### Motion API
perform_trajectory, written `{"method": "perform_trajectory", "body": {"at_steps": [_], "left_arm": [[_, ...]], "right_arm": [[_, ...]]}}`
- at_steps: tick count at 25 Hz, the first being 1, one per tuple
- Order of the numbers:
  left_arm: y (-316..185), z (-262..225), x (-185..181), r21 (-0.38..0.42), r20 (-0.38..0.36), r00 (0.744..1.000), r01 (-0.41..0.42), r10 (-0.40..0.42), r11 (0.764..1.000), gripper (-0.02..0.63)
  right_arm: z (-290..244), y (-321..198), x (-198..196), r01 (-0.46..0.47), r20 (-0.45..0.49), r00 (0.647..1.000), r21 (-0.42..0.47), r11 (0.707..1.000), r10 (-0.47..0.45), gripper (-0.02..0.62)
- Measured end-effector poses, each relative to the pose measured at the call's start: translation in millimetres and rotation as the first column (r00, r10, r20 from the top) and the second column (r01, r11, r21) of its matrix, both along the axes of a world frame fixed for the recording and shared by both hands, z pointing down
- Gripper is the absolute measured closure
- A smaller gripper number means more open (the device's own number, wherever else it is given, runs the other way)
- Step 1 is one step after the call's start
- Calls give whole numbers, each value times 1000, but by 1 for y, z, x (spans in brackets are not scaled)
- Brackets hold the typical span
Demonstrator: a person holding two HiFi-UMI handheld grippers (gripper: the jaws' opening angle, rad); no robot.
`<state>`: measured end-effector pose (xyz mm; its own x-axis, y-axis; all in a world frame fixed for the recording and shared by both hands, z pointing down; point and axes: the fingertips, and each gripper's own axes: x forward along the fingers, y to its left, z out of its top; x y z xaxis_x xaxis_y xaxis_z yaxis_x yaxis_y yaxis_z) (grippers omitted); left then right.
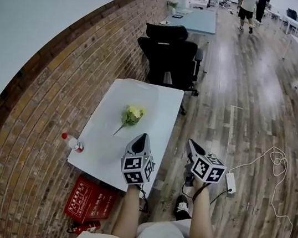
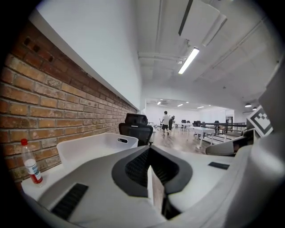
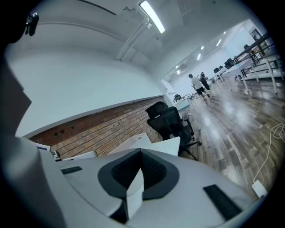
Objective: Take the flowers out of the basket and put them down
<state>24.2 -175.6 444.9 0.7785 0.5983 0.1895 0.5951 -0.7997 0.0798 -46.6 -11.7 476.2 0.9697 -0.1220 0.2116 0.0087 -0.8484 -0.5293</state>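
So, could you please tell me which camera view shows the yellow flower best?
The head view: it looks down on the yellow flower, showing bloom and stem whole and unobstructed. The left gripper view and the right gripper view show none of it; both look low across the room over their own jaws.

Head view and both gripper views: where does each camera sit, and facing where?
Head view: on the person's head, facing steeply down at the table with flower and bottle; forearms, left gripper and right gripper show.
Left gripper view: on the left gripper, facing along its shut jaws over the table toward basket and black chair.
Right gripper view: on the right gripper, facing along its shut jaws toward that chair and the floor.
Shared: all show the chair; head and left gripper views, the bottle.
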Motion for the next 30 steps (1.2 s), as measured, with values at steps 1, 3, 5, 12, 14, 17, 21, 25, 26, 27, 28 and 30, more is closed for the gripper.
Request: {"method": "perform_trajectory", "body": {"at_steps": [1, 3, 5, 12, 14, 17, 21, 25, 26, 27, 28, 30], "left_arm": [[3, -1, 4, 6, -3, 1000, 5, -5, 1000, 589], [4, -3, 12, 13, -7, 1000, 28, -28, 1000, 589], [2, -4, 23, 14, -8, 998, 56, -56, 998, 591], [-19, 1, 65, 11, 5, 989, 145, -146, 989, 591], [-19, 1, 67, 2, 9, 984, 179, -179, 984, 589], [6, 0, 67, 4, 9, 983, 182, -182, 983, 591], [40, 8, 73, 3, 10, 987, 161, -161, 987, 589], [62, 8, 65, 11, 3, 987, 160, -160, 987, 589], [62, 8, 63, 18, 1, 986, 166, -166, 986, 589], [60, 9, 61, 28, -3, 985, 172, -172, 985, 589], [58, 8, 60, 38, -7, 984, 179, -179, 983, 590], [49, 5, 58, 52, -14, 980, 201, -200, 978, 590]], "right_arm": [[-4, 3, 6, 14, -4, 1000, -15, 1000, -14, 577], [-9, 5, 19, 45, -7, 999, -38, 998, -45, 577], [-10, 5, 33, 77, -6, 997, -51, 996, -77, 577], [-9, 0, 89, 163, -1, 986, -83, 983, -164, 577], [-13, 1, 94, 197, 1, 980, -92, 976, -198, 577], [-12, 20, 92, 216, 7, 976, -115, 970, -216, 577], [-7, 43, 94, 223, 10, 975, -140, 965, -224, 577], [-6, 63, 94, 232, 8, 973, -135, 963, -233, 577], [-5, 66, 94, 235, 7, 972, -129, 963, -236, 577], [-4, 68, 95, 238, 7, 971, -123, 963, -239, 577], [-4, 70, 96, 241, 5, 970, -117, 963, -242, 577], [-5, 72, 99, 248, 1, 968, -107, 963, -249, 577]]}}
